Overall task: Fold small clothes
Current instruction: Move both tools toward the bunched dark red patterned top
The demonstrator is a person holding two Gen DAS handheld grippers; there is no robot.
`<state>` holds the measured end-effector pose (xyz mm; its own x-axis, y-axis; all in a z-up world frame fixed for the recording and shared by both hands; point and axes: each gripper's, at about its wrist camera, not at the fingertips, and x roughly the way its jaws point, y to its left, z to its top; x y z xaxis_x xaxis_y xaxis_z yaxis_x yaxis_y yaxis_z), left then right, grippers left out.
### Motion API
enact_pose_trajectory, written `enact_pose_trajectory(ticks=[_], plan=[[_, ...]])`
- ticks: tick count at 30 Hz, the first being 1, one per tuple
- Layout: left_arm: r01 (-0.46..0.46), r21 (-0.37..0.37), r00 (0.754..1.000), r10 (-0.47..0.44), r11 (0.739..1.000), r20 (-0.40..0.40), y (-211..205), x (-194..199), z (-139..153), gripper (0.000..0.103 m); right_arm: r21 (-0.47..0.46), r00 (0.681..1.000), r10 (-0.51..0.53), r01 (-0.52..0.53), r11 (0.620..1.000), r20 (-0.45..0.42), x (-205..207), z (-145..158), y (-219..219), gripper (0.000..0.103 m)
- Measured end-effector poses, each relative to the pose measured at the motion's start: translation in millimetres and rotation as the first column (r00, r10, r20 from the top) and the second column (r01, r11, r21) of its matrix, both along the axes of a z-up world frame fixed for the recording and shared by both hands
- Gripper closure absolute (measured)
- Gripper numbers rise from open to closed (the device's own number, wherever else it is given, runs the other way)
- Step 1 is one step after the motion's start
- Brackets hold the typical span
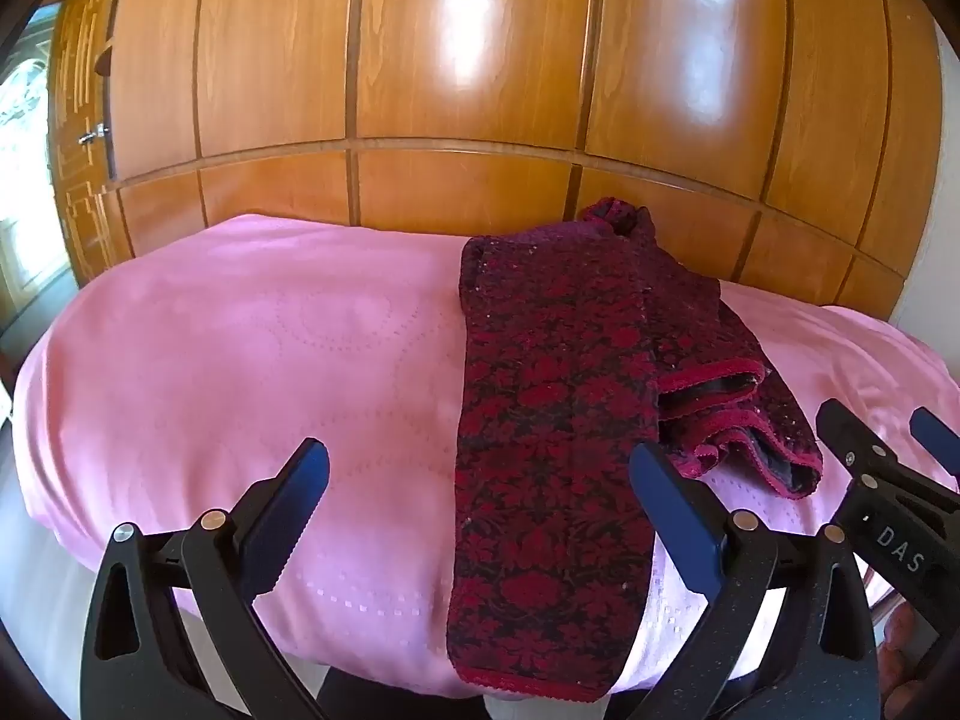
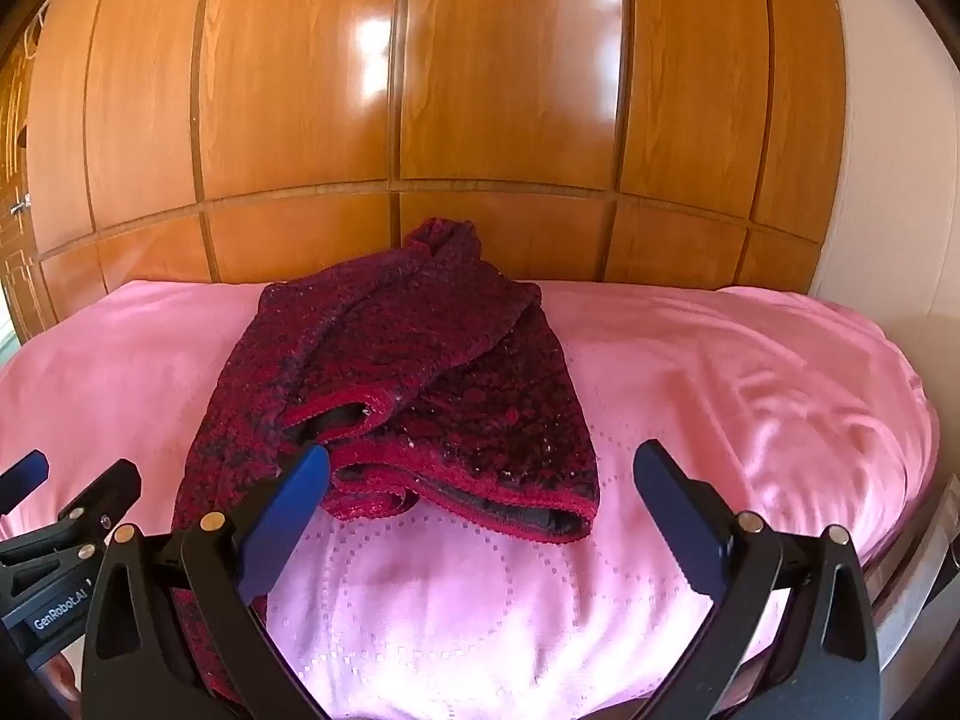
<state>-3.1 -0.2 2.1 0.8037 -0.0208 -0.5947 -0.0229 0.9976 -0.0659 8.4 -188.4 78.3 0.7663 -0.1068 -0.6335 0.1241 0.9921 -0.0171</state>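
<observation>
A dark red floral garment (image 1: pixel 558 420) lies on the pink cloth-covered surface (image 1: pixel 240 360), partly folded into a long strip with sleeves doubled over at its right side. It also shows in the right wrist view (image 2: pixel 420 384). My left gripper (image 1: pixel 480 468) is open and empty, held above the near part of the strip. My right gripper (image 2: pixel 480 468) is open and empty, held over the sleeve cuffs and the pink cloth (image 2: pixel 720 396). The right gripper's fingers (image 1: pixel 870 456) show at the right edge of the left wrist view; the left gripper's fingers (image 2: pixel 72 498) show at the left of the right wrist view.
A glossy wooden panelled wardrobe (image 1: pixel 480 90) stands right behind the surface. A bright window (image 1: pixel 24 138) is at the far left. A white wall (image 2: pixel 888 180) is at the right.
</observation>
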Motion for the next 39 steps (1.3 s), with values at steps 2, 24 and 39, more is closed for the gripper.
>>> enact_pose_trajectory(ticks=[2,24,39], plan=[[0.004,-0.002,1.000,-0.004,1.000,0.002,0,-1,1,0.004,-0.008,1.000,-0.006,0.006,1.000,-0.005,0,0,0,0.002],[0.107,0.030,0.994,-0.107,0.994,-0.013,-22,3,0,0.004,0.000,1.000,-0.007,0.007,1.000,-0.024,2,-7,-4,0.002],[0.249,0.104,0.962,-0.234,0.963,-0.140,-51,33,-31,0.008,0.052,0.997,-0.048,0.051,0.997,-0.064,7,-19,-37,0.002]])
